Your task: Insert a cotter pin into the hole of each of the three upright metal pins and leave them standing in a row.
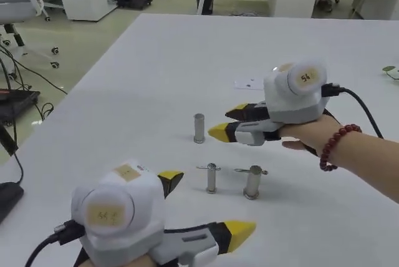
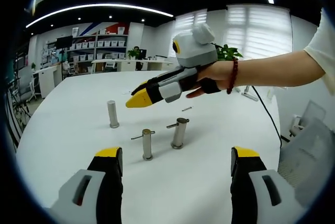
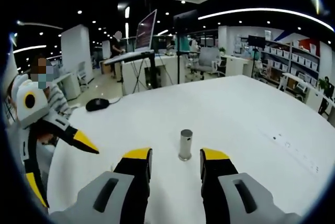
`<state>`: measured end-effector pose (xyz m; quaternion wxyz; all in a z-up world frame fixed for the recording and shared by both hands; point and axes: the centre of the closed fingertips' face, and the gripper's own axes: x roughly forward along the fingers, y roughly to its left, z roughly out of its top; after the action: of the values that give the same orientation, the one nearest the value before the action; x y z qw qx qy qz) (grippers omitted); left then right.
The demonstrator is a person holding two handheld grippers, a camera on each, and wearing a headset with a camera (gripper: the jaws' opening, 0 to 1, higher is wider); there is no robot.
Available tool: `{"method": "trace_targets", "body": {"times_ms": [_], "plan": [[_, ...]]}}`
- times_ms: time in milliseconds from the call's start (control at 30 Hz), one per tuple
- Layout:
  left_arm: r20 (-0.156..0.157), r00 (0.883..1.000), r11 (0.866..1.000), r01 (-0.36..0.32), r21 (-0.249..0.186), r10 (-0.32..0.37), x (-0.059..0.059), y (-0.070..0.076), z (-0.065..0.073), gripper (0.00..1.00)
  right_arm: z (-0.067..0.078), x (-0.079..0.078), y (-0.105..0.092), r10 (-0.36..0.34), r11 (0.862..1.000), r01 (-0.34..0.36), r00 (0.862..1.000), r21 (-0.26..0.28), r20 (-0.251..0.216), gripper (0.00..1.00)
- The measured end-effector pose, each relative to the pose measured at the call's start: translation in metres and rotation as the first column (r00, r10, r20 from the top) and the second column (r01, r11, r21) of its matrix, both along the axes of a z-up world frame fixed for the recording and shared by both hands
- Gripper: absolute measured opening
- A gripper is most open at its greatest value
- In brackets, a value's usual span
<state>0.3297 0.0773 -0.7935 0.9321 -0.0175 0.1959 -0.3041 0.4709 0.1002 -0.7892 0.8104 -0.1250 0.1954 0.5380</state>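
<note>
Steel and with nothing through it, the bare pin (image 1: 199, 128) is standing upright on the white table (image 1: 156, 61); I am judging it the last one to fit. Nearer me than the bare pin, the middle pin (image 1: 211, 179) and the end pin (image 1: 252, 183) are standing side by side, each carrying a cotter pin (image 1: 208, 167) crosswise near its top.

My right tongs (image 1: 225, 122) are hovering just beside the bare pin and pointing at it, jaws parted a modest way and gripping nothing. My left tongs (image 1: 206, 203) are waiting nearer me than the bare pin, past the two fitted ones, jaws spread wide and empty.

A thin sliver (image 2: 187, 108) is lying on the table apart from the bare pin, under my right arm. It may be the spare clip, but it is too small to tell.

To do this well, I am planning to take the clip by its head, steady the bare pin low down with the other tongs, line the legs up with the cross hole and push level.

The sticker (image 1: 305, 78) on my right tongs is showing what looks like 54. The label (image 1: 107, 216) on my left is showing something like 55, blurred.
</note>
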Motion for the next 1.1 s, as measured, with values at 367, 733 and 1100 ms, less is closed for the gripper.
{"method": "trace_targets", "body": {"times_ms": [367,733,1100], "plan": [[0.028,1.0,1.0,-0.002,0.001,0.002,0.004,0.006,0.007,0.99,-0.016,0.024,0.022,-0.042,0.998,0.043,0.999,0.053,-0.03,0.37],[0.029,0.999,1.0,-0.027,-0.002,0.027,0.008,0.014,0.01,0.96,-0.025,0.031,0.037,-0.045,0.997,0.047,0.998,0.055,-0.036,0.31],[0.021,0.999,0.999,-0.028,0.017,0.028,0.005,0.016,0.004,0.93,-0.035,0.034,0.041,-0.064,0.997,0.067,0.996,0.042,-0.061,0.16]]}}
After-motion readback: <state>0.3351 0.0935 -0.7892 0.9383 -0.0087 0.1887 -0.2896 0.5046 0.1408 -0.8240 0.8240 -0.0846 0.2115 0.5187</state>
